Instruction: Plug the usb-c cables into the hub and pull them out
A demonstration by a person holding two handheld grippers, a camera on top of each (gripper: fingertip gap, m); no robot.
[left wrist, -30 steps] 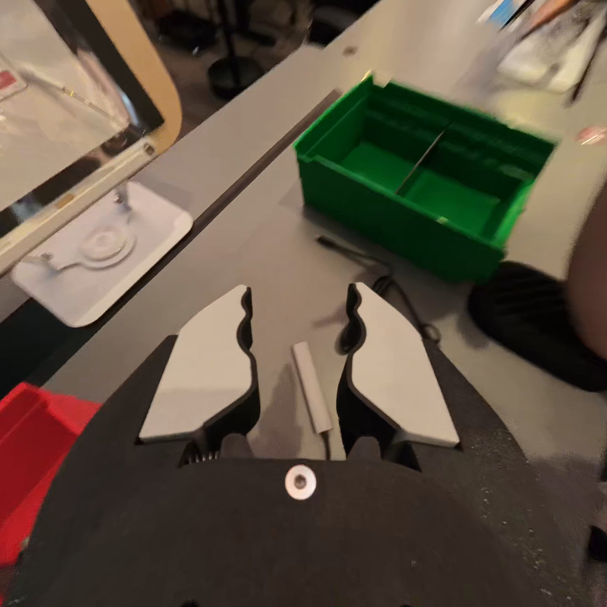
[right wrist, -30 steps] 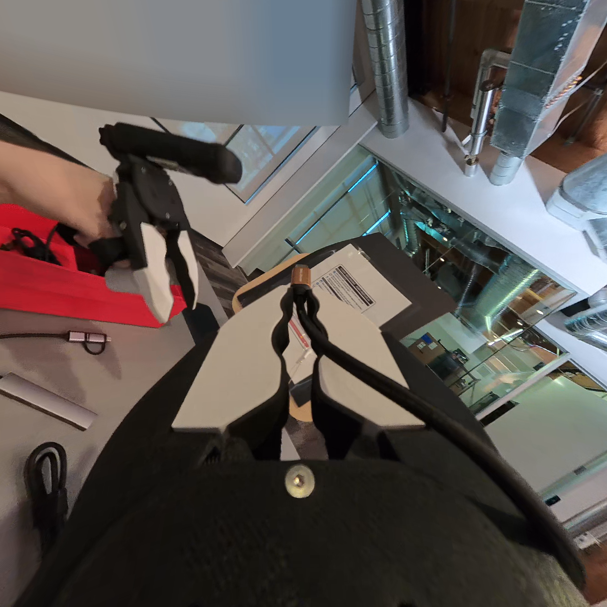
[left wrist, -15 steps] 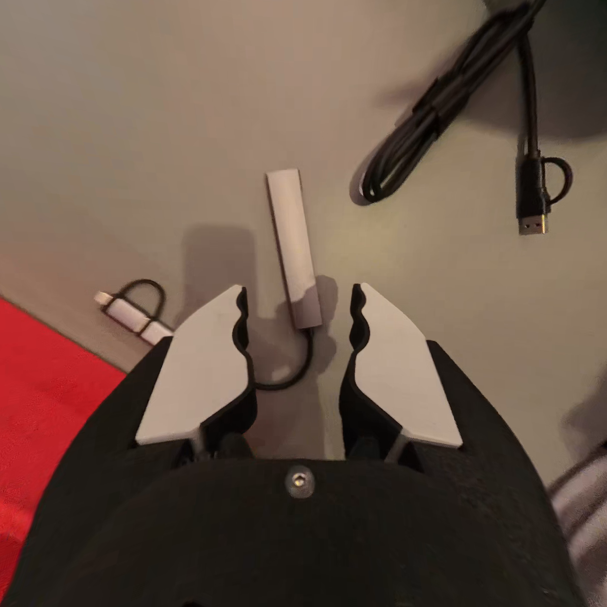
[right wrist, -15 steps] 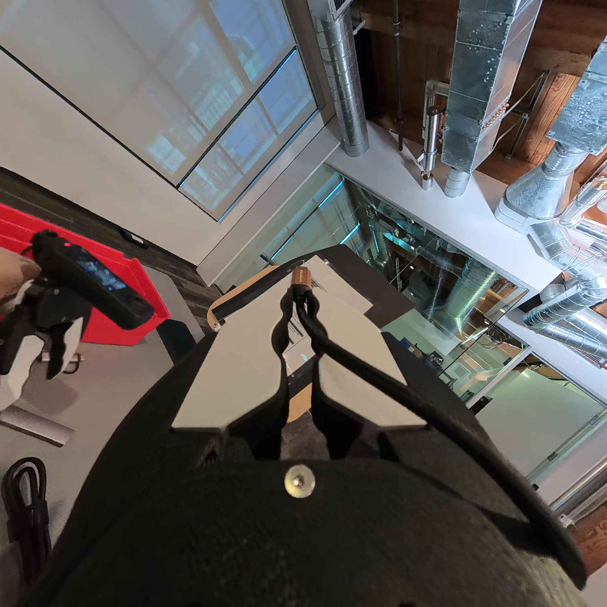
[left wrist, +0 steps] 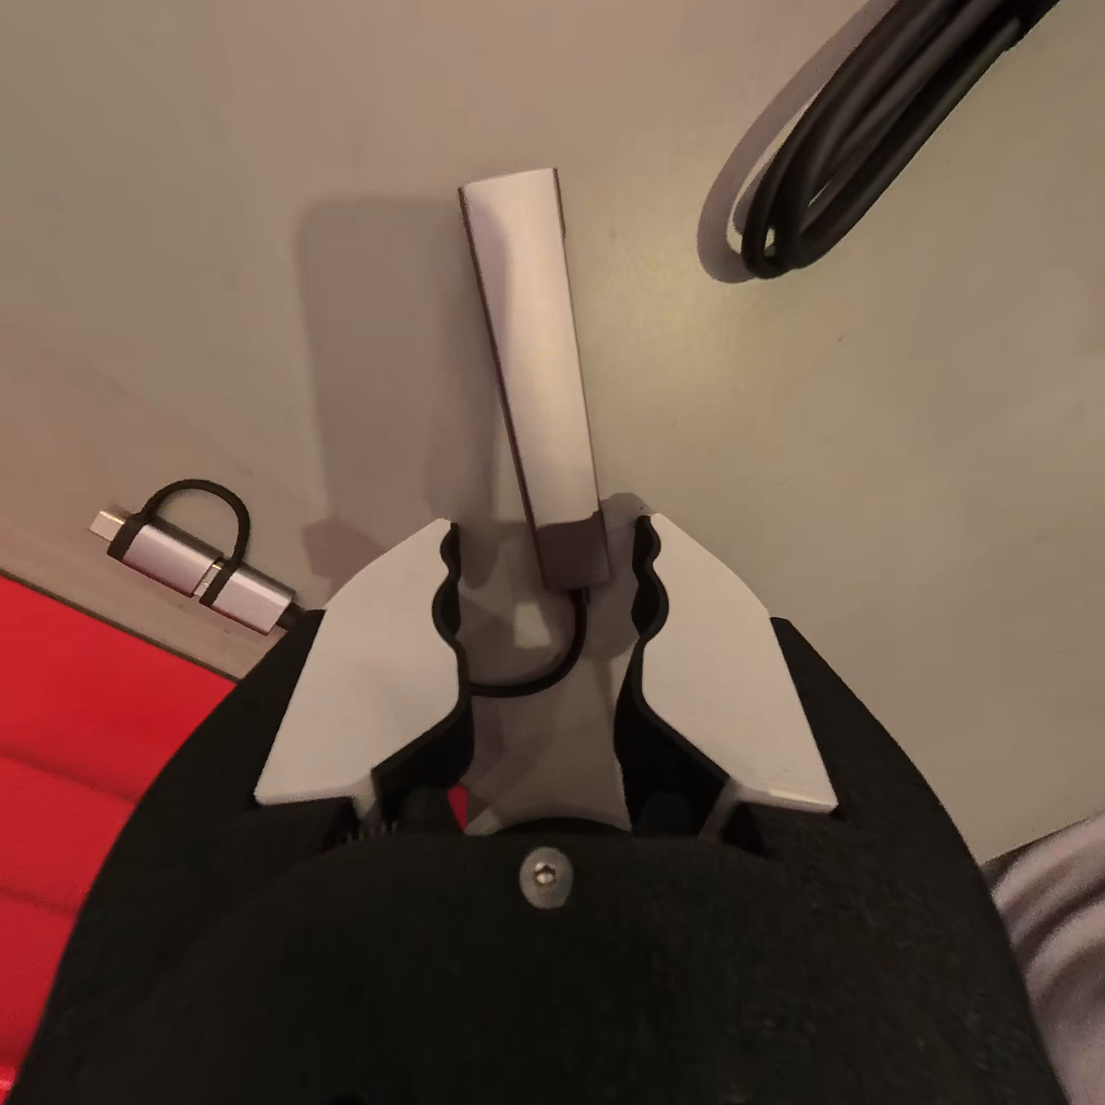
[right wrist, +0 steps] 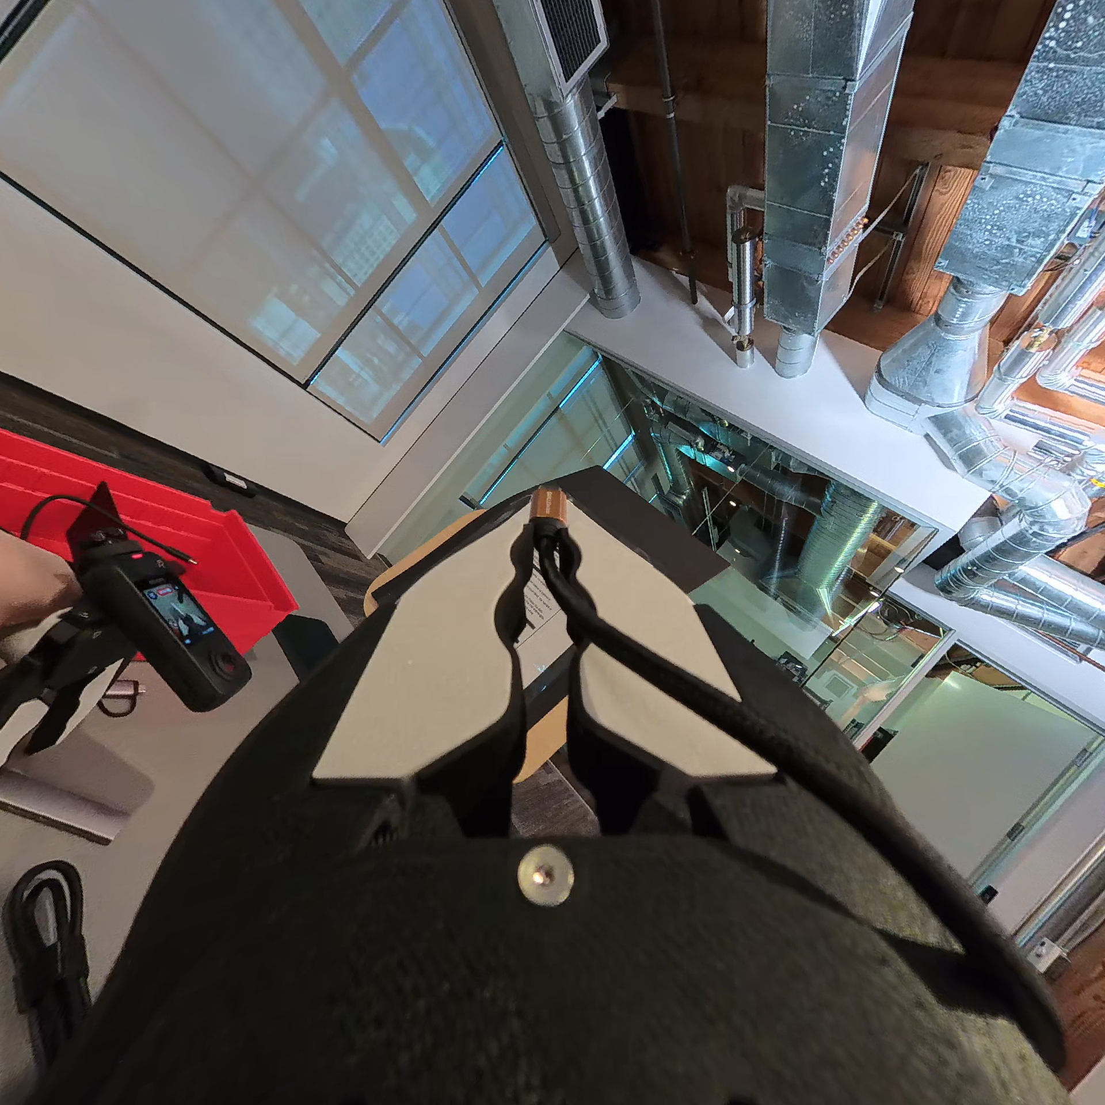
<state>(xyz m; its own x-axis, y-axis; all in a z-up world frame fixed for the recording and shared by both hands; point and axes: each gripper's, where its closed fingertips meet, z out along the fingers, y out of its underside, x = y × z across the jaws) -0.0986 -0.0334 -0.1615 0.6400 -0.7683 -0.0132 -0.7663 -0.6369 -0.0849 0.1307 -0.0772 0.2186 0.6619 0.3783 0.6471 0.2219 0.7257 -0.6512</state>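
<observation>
In the left wrist view the hub's thin tail cord slips under the left claw's finger at 7 o'clock, its far end hidden. The coiled black cable runs off the frame at 1 o'clock, and the red bin is cut by the edge at 9 o'clock. In the right wrist view the braided cable pinched in the right claw leaves over the housing at 4 o'clock, so its other end stays unseen. The plug tip beyond the copper collar cannot be made out. A bundled cable at 8 o'clock is cropped.
</observation>
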